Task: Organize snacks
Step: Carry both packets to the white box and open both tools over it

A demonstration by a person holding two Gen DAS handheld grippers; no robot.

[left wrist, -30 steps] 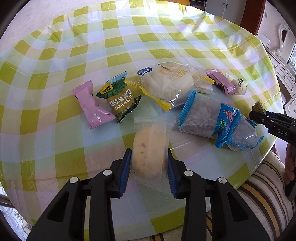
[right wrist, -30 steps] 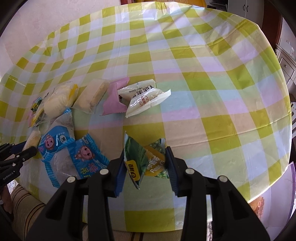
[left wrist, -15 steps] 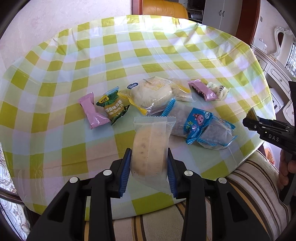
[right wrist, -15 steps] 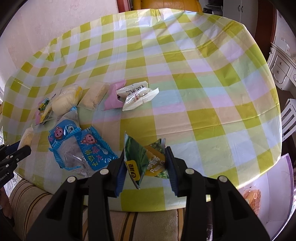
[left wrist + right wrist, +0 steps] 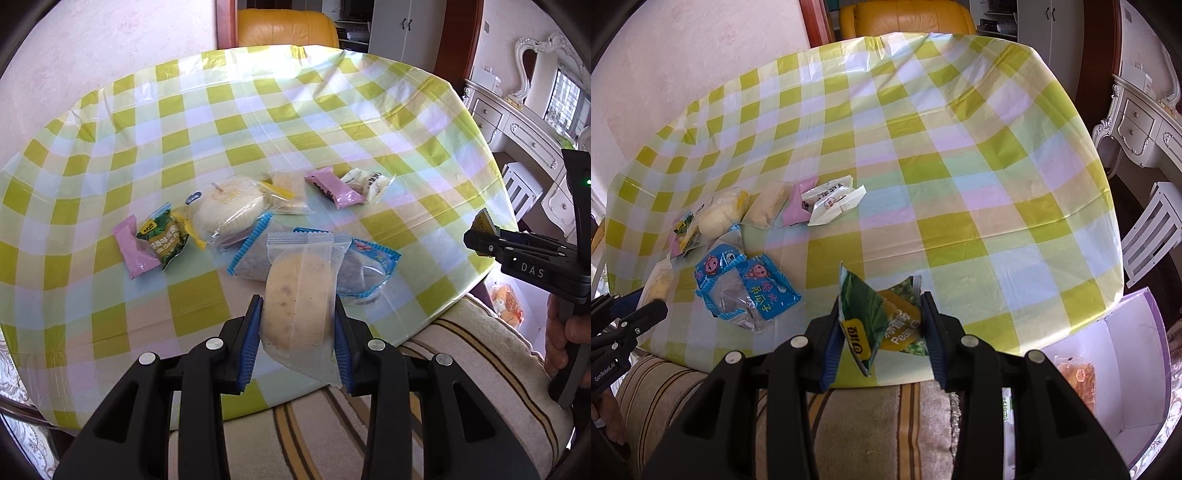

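My left gripper (image 5: 298, 345) is shut on a clear-wrapped yellow cake (image 5: 301, 295), held above the table's near edge. My right gripper (image 5: 881, 332) is shut on a green garlic-peas packet (image 5: 882, 319), also lifted near the front edge. On the checked tablecloth (image 5: 258, 122) lie a blue-wrapped cake pack (image 5: 365, 266), a white bun (image 5: 225, 208), a second green peas packet (image 5: 164, 236), two pink packets (image 5: 131, 251) (image 5: 334, 188) and white candy packets (image 5: 833, 203). The right gripper also shows in the left wrist view (image 5: 484, 230).
A white open box (image 5: 1126, 373) with a wrapped pastry stands low at the right beside the table. A striped cushion (image 5: 849, 417) lies under the grippers. A white cabinet (image 5: 1145, 125) and white chair (image 5: 1148, 229) stand at the right. An orange armchair (image 5: 286, 27) is behind the table.
Both grippers have risen and drawn back from the table with their packets, so the table edge, cushion and box have come into view. The other snacks have not moved.
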